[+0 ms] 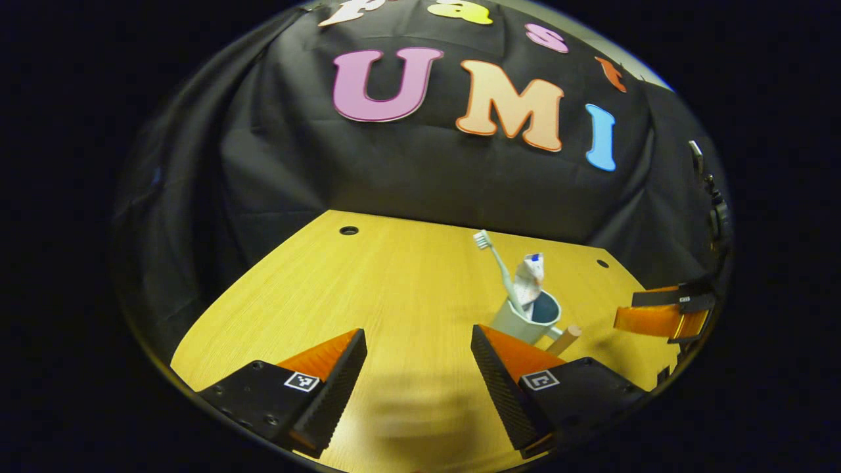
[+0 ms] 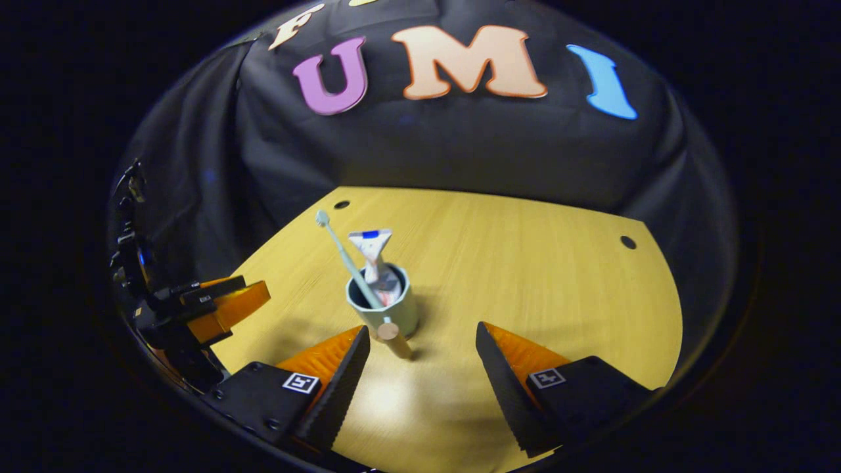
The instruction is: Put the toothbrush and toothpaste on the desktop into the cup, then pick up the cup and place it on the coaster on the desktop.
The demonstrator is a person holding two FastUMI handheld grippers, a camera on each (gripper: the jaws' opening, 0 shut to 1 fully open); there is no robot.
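A pale mug [image 1: 519, 322] with a short wooden handle [image 1: 565, 339] stands upright on the yellow desktop [image 1: 368, 289]. Inside it lean a light toothbrush [image 1: 497, 263], bristles up, and a crumpled white toothpaste tube [image 1: 529, 279]. My left gripper [image 1: 418, 355] is open and holds nothing, with the mug just beyond its right finger. In the right gripper view the mug [image 2: 394, 312] sits ahead and slightly left, the toothbrush [image 2: 341, 253] and tube [image 2: 372, 259] standing in it, the handle [image 2: 394, 338] pointing toward me. My right gripper [image 2: 420, 358] is open, its left finger close to that handle.
The black cloth wall rises behind the desktop. Small round holes [image 1: 349, 230] [image 2: 628, 242] sit near the back corners. The left gripper [image 2: 230, 302] hangs over the table's left edge in the right gripper view; the right gripper [image 1: 650, 318] hovers right of the mug in the left gripper view.
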